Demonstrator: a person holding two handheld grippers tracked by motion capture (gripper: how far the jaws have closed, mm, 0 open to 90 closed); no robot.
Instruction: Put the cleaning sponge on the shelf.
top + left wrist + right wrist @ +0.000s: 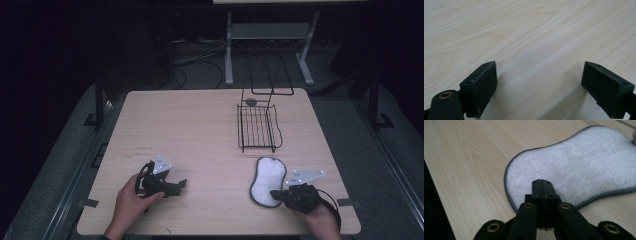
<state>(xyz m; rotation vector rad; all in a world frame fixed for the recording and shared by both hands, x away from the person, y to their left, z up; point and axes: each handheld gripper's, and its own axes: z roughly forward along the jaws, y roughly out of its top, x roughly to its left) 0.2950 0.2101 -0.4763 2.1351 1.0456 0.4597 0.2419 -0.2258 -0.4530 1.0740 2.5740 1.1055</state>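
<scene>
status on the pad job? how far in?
Early. Done: right gripper has its jaws shut together at the near end of the white pad. In hand: whether it pinches the pad is unclear. Left gripper rests open on the table. Left: likely moving the pad; wire rack holds none.

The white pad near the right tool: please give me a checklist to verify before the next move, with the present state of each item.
1. Right tool jaws together: ok; they meet over the near end of the white pad.
2. Pad actually pinched between them: cannot tell; no fabric shows between the jaws.
3. Pad flat on the table: ok.
4. Wire rack free to receive things: ok; its floor looks bare.
5. Way from pad to rack unobstructed: ok.
6. Left tool out of the way: ok; jaws wide apart over bare wood.
</scene>
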